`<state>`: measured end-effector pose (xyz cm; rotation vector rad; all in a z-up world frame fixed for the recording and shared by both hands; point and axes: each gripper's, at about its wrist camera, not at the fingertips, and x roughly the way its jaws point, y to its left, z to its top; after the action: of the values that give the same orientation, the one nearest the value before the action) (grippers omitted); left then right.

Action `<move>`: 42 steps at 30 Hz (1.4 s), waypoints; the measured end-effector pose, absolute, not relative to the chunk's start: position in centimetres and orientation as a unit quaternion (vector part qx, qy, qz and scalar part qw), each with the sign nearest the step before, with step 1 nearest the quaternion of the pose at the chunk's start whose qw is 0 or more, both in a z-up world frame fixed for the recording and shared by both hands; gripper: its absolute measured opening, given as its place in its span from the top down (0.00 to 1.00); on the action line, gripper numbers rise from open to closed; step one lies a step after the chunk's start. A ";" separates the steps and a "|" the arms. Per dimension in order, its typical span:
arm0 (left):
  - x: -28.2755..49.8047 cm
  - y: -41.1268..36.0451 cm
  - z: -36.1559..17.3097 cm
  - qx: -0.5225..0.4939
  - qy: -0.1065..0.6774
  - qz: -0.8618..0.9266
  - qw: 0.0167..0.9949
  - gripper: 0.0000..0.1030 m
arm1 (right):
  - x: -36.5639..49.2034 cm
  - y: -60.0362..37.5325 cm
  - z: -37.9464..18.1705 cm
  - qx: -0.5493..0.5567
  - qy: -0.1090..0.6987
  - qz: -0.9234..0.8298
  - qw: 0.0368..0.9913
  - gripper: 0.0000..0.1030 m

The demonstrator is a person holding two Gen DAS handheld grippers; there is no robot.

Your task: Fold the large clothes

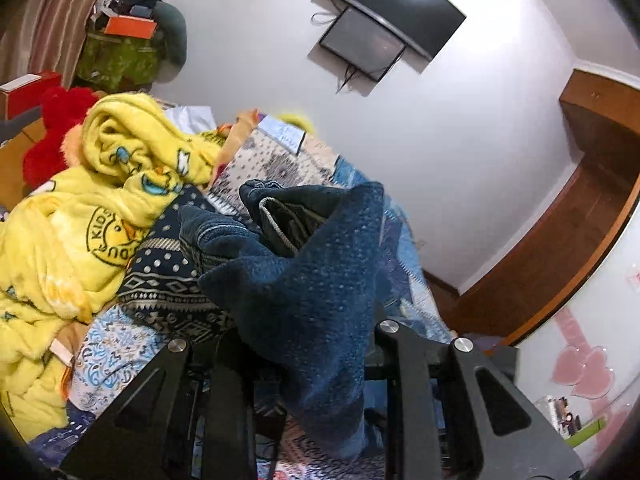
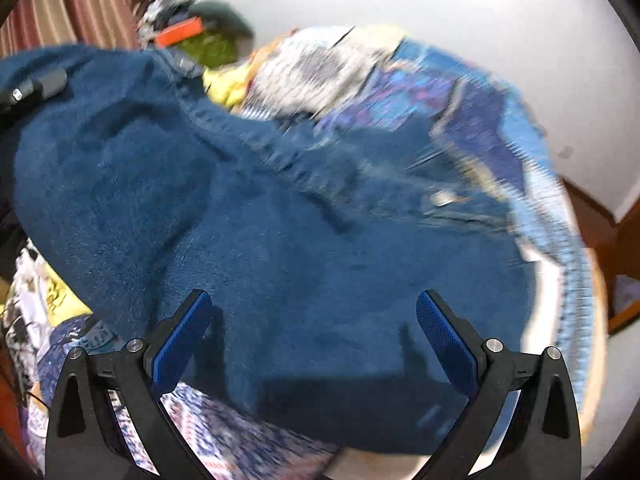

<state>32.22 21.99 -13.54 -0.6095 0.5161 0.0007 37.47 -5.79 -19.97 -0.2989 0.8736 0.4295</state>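
A large dark blue fleece garment (image 2: pixel 280 240) lies spread over the patterned bedspread (image 2: pixel 460 92) in the right wrist view, which is motion-blurred. My right gripper (image 2: pixel 314 320) is open just above it, blue pads (image 2: pixel 444 340) wide apart, holding nothing. In the left wrist view my left gripper (image 1: pixel 308 344) is shut on a fold of the same blue garment (image 1: pixel 320 280), lifted so that it drapes over the fingers and hides their tips. The left gripper also shows at the upper left of the right wrist view (image 2: pixel 36 88), on the fleece.
A yellow cartoon-print blanket (image 1: pixel 80 220) is heaped on the left of the bed, beside a dark patterned cloth (image 1: pixel 168 280) and a red plush toy (image 1: pixel 52 128). A cluttered green-draped pile (image 1: pixel 128 48) stands by the striped curtain. A wooden door frame (image 1: pixel 580 200) is at right.
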 end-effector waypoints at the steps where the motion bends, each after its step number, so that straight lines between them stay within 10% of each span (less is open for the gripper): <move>1: 32.5 22.0 -13.9 -0.292 0.257 0.004 0.921 0.78 | 38.2 -5.2 -21.2 -0.143 0.436 0.214 0.862 0.01; 21: 37.9 4.5 -10.7 -0.189 0.272 -0.137 0.933 0.78 | 38.3 -20.4 -17.1 0.037 0.402 0.127 0.906 0.01; 36: 40.5 -10.2 -22.3 -0.021 0.440 -0.263 0.859 0.78 | 30.5 -34.7 -16.2 0.102 0.376 -0.018 0.921 0.01; 42: 38.6 -10.0 -20.6 0.019 0.454 -0.263 0.851 0.45 | 29.8 -34.2 -15.2 0.101 0.371 0.006 0.923 0.01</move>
<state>38.60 -9.96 -20.62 0.0397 0.9562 -0.5528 29.82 -34.23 -15.25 0.2069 0.7620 0.0115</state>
